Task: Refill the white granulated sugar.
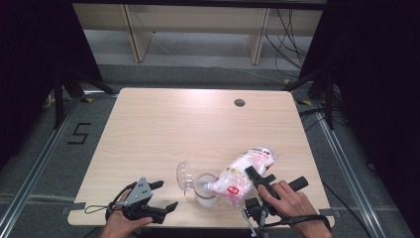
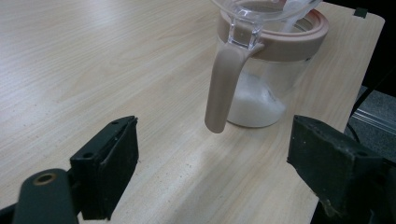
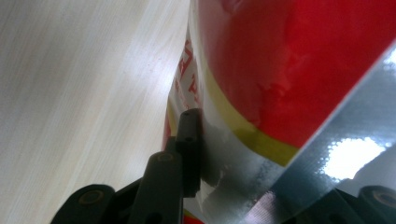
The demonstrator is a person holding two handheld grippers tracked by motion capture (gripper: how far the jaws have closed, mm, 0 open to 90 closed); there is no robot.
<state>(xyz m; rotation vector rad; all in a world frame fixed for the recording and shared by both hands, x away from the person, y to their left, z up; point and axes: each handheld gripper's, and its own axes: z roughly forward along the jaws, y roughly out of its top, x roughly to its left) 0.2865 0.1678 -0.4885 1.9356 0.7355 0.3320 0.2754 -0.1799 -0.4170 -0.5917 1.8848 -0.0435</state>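
Observation:
A clear jar [image 1: 205,192] with a tan rim stands near the table's front edge, its clear lid [image 1: 184,176] flipped open to the left. White powder [image 2: 257,106] lies in the bottom of the jar [image 2: 266,70], and a tan latch [image 2: 223,88] hangs from its lid [image 2: 252,11]. My right gripper [image 1: 247,186] is shut on a red-and-white bag [image 1: 245,171], tilted with its mouth over the jar. In the right gripper view the bag [image 3: 289,70] is squeezed at my right gripper [image 3: 275,177]. My left gripper [image 1: 167,194] is open left of the jar; its jaws [image 2: 219,161] hold nothing.
The light wooden table [image 1: 198,124] has a dark cable hole [image 1: 239,102] at the back right. The jar sits close to the front edge. Beyond the table are wooden shelf legs [image 1: 133,34] and cables on the floor.

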